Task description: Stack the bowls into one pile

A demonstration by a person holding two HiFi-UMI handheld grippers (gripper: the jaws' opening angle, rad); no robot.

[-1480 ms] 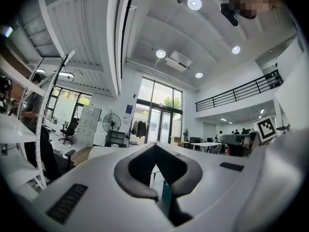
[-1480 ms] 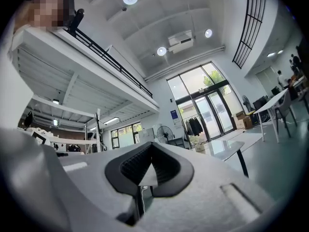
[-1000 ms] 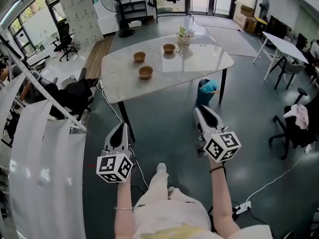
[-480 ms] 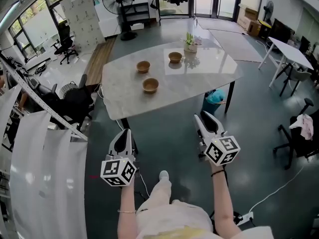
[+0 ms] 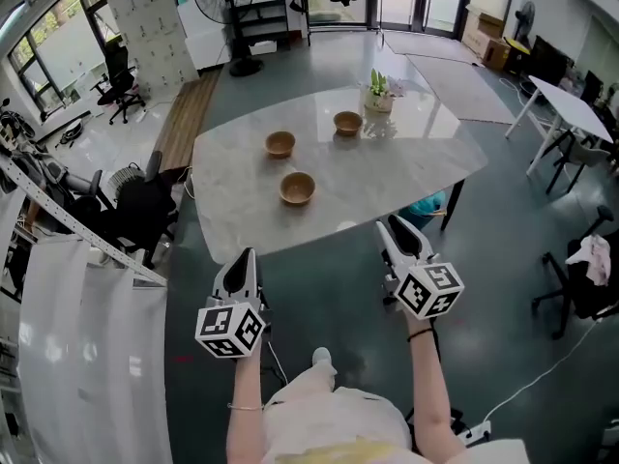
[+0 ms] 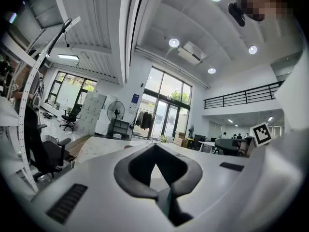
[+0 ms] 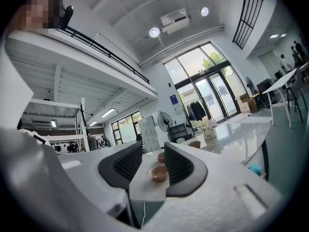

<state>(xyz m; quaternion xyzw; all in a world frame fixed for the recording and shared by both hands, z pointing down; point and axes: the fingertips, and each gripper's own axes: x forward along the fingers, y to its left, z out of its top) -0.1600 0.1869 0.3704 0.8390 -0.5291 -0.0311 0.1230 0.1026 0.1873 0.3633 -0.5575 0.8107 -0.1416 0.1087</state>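
Three brown bowls stand apart on the white marble table [image 5: 406,172]: one nearest me [image 5: 297,188], one at the back left [image 5: 280,144], one at the back right [image 5: 347,123]. Both grippers hover level over the floor, short of the table's front edge. My left gripper [image 5: 239,269] is shut with nothing in it. My right gripper [image 5: 401,240] is open; its jaws have just been opening and hold nothing. In the right gripper view the nearest bowl [image 7: 159,173] shows far off between the pads of the right gripper [image 7: 153,158]. The left gripper [image 6: 155,151] shows only its closed jaws.
A potted plant [image 5: 379,93] stands at the table's far edge. A blue bin [image 5: 426,206] sits under the table's right side. A white rack [image 5: 77,288] fills the left, a chair [image 5: 590,259] and a white table [image 5: 566,95] the right. A cable [image 5: 276,361] lies on the floor.
The table and bowls have come closer and lower in the head view as I walk forward. Both grippers have travelled with me toward the table's front edge.
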